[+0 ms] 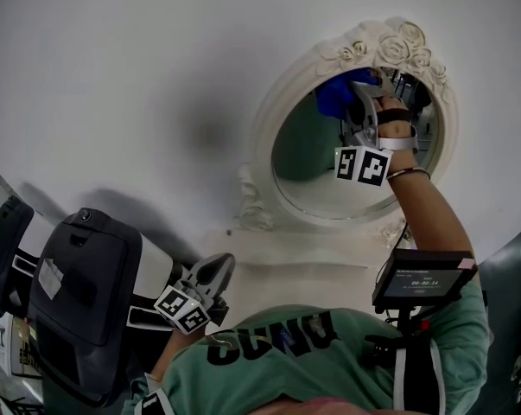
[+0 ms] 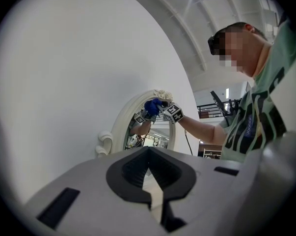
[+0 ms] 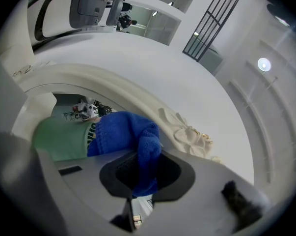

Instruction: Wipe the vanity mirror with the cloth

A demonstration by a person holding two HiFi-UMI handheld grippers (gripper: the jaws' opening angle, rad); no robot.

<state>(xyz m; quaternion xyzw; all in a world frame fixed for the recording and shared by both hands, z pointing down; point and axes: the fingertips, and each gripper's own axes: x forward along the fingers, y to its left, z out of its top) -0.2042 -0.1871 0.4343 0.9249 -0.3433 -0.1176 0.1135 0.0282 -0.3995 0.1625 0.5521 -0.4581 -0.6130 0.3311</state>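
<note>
The oval vanity mirror with an ornate white carved frame stands against a plain white wall in the upper right of the head view. The right gripper is raised to the top of the glass, just under the frame's carved roses. Its jaws are clamped on a bunched blue terry cloth. In the right gripper view the cloth bulges out of the jaws of that gripper and lies against the glass, beside the roses. It covers part of the reflection of the green T-shirt.

The left gripper hangs low in the bottom centre of the head view, well away from the mirror. In its own view the jaws are together with nothing between them, and the mirror shows far beyond.

At the lower left of the head view sits a bulky black and grey padded object; I cannot tell what it is. A small black screen is mounted by the person's chest, above the green T-shirt, at the lower right. The person's raised forearm crosses the mirror's right edge and hides part of the frame.
</note>
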